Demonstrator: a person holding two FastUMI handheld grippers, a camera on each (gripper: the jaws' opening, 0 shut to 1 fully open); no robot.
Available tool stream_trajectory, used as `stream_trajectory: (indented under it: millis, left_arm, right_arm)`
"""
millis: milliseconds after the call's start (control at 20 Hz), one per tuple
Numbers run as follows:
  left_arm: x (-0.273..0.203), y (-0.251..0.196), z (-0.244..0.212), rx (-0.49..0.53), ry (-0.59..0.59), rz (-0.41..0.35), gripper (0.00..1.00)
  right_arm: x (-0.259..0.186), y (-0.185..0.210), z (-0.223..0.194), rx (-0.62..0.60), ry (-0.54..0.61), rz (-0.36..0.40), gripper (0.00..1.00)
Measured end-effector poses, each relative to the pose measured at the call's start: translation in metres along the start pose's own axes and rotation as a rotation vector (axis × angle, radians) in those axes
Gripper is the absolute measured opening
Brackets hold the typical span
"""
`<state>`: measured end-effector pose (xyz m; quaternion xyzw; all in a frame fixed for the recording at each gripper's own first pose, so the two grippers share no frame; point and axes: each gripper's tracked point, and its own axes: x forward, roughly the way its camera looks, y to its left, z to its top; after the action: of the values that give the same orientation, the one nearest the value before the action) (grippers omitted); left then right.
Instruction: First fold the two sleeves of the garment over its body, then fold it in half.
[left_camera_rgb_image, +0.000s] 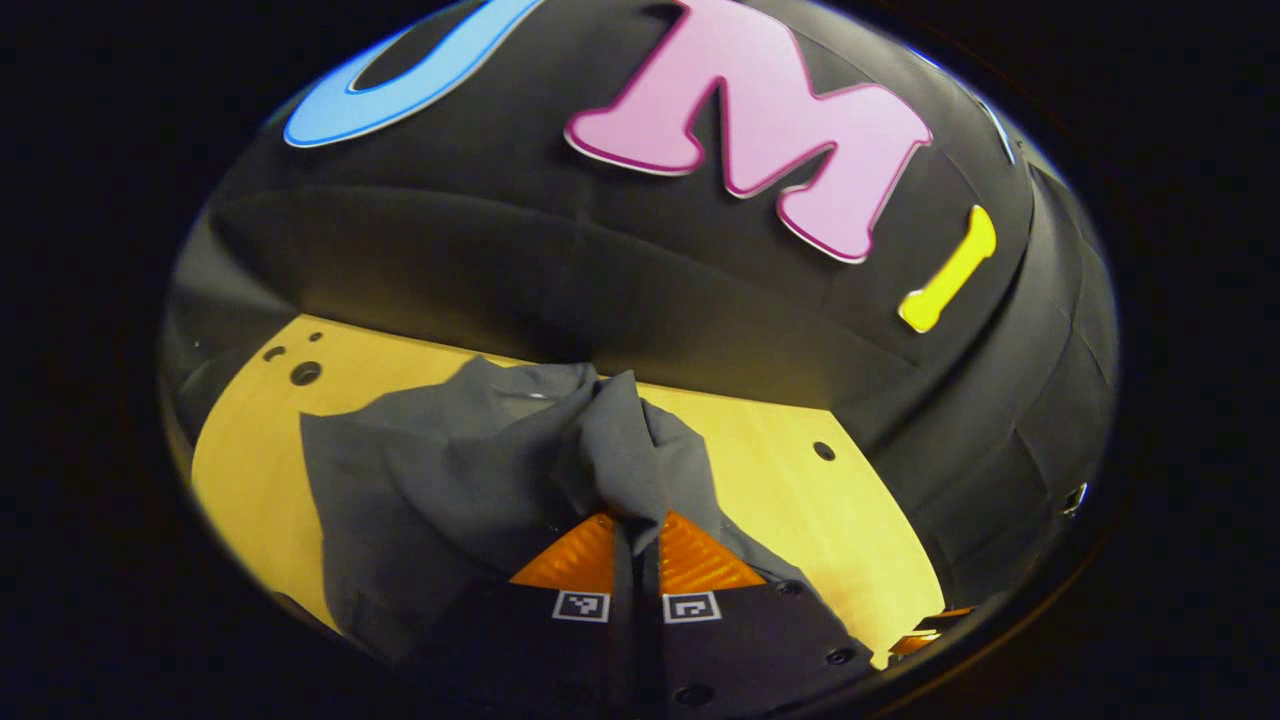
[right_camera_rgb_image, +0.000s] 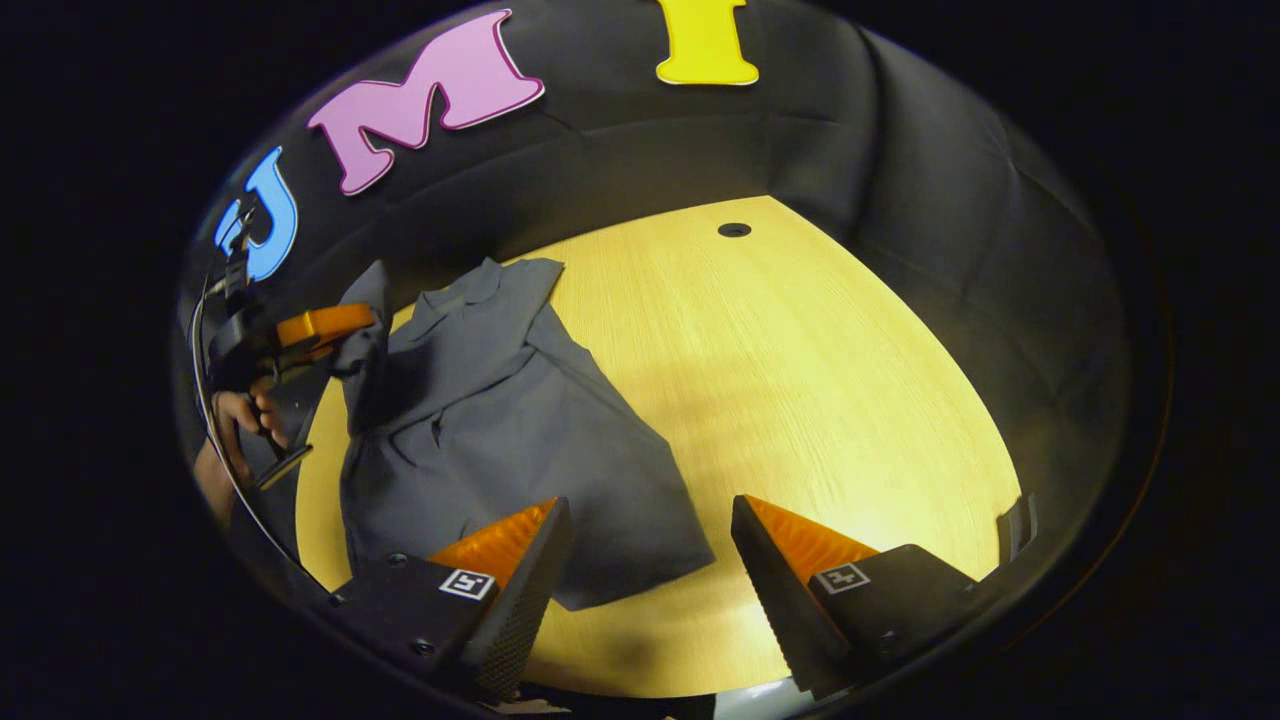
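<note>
The left tool (left_camera_rgb_image: 636, 535) was clenched on a gathered fold of the grey garment (left_camera_rgb_image: 450, 480), which lifted just ahead of its fingertips and spread over the bench (left_camera_rgb_image: 800, 500) beyond. The right tool (right_camera_rgb_image: 650, 555) stood released above the garment's near hem.

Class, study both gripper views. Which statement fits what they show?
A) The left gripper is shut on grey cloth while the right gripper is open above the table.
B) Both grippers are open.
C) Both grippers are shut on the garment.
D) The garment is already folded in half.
A: the left gripper pinches a bunched fold of the grey garment, while the right gripper has its jaws wide apart over the wooden table.
</note>
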<state>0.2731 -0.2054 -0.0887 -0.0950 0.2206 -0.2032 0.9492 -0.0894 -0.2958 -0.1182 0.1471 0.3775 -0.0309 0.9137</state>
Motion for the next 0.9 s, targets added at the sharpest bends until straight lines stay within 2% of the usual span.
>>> stream_trajectory:
  millis: [100,200,400,450,550,700,800,850,900]
  left_arm:
    - [0.015,-0.018,-0.007,0.005,0.019,-0.019,0.05]
    - [0.033,-0.026,-0.017,0.005,0.045,-0.005,0.10]
    - [0.057,-0.036,-0.034,-0.057,0.083,0.012,0.15]
    - [0.058,-0.038,-0.040,-0.077,0.098,0.006,0.10]
    - [0.059,-0.041,-0.045,-0.120,0.098,-0.003,0.35]
    - [0.039,-0.032,-0.045,-0.148,0.074,0.002,0.72]
    - [0.010,-0.017,-0.043,-0.143,0.057,0.023,0.85]
    - [-0.007,-0.005,-0.044,-0.119,0.046,0.047,0.84]
    - [-0.027,0.010,-0.049,-0.090,0.044,0.081,0.94]
  right_arm:
    - [0.003,0.001,-0.004,-0.001,0.017,0.014,0.99]
    - [0.009,0.002,-0.011,0.012,0.042,0.039,0.99]
    - [0.020,0.007,-0.015,-0.012,0.089,0.078,0.99]
    - [0.023,0.004,-0.017,-0.013,0.104,0.081,0.99]
    - [0.033,0.001,-0.016,-0.004,0.132,0.091,0.99]
    - [0.041,0.000,-0.019,-0.053,0.166,0.109,0.99]
    - [0.044,0.006,-0.025,-0.100,0.189,0.135,0.99]
    - [0.044,0.010,-0.030,-0.116,0.199,0.153,0.99]
    - [0.044,0.013,-0.033,-0.131,0.211,0.170,0.99]
